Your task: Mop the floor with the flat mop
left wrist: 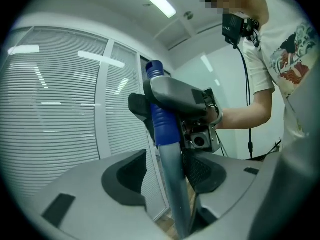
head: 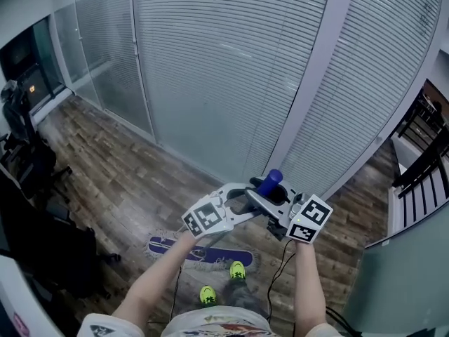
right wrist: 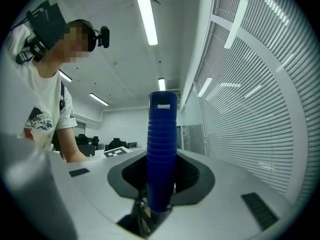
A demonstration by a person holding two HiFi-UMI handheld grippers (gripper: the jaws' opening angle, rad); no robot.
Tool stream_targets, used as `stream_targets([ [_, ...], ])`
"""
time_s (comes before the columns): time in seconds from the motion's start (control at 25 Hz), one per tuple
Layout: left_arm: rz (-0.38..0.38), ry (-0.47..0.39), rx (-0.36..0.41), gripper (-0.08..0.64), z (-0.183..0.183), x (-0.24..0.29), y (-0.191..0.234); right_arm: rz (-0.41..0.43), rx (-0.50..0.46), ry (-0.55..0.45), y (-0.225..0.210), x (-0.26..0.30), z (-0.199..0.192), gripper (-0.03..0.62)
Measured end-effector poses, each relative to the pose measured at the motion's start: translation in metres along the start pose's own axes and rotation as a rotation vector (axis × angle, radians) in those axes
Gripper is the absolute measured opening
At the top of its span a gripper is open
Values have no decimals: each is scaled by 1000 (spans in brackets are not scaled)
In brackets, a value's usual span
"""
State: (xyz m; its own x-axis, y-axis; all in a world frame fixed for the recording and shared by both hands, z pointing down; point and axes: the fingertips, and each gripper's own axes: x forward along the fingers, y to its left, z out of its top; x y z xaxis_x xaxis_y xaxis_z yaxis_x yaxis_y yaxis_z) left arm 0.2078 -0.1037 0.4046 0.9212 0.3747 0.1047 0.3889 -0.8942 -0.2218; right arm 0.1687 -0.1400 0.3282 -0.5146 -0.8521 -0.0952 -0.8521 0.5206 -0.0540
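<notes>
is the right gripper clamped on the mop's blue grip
Yes, the right gripper has its jaws closed against both sides of the blue grip.

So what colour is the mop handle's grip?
Blue; the grip shows best in the right gripper view.

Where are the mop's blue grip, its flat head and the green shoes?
blue grip [right wrist: 162, 149]: right gripper view, ribbed middle.
flat mop head [head: 168, 246]: head view, left end.
green shoes [head: 238, 269]: head view, upper shoe's top.

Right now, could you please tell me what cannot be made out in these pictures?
Blue flat mop head with pale fringe: head view, middle hidden by the left forearm.
Grey metal mop pole: left gripper view, lower end behind the left claw.
Dark furniture: head view, too dim.
</notes>
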Motion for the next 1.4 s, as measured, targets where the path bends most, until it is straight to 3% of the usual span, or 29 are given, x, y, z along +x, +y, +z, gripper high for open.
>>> stream_targets([
  [0.2,-6,17,-6,222,-2,-11,-32,22,-14,16,32,-12,-2,114],
  [0.4,-4,43,-27,132,5,-12,-77,65,-17,17,69,-33,-3,114],
  [0.64,60,64,-80,120,11,-21,-140,145,-23,10,135,-66,-9,115],
  [0.88,133,141,-68,120,16,-16,-216,242,-52,44,204,-117,-21,117],
  [1.12,210,165,-106,120,15,-14,-292,330,-72,70,272,-167,-41,123],
  [1.4,248,192,-136,121,9,-11,-382,317,-93,61,346,-223,-66,129],
])
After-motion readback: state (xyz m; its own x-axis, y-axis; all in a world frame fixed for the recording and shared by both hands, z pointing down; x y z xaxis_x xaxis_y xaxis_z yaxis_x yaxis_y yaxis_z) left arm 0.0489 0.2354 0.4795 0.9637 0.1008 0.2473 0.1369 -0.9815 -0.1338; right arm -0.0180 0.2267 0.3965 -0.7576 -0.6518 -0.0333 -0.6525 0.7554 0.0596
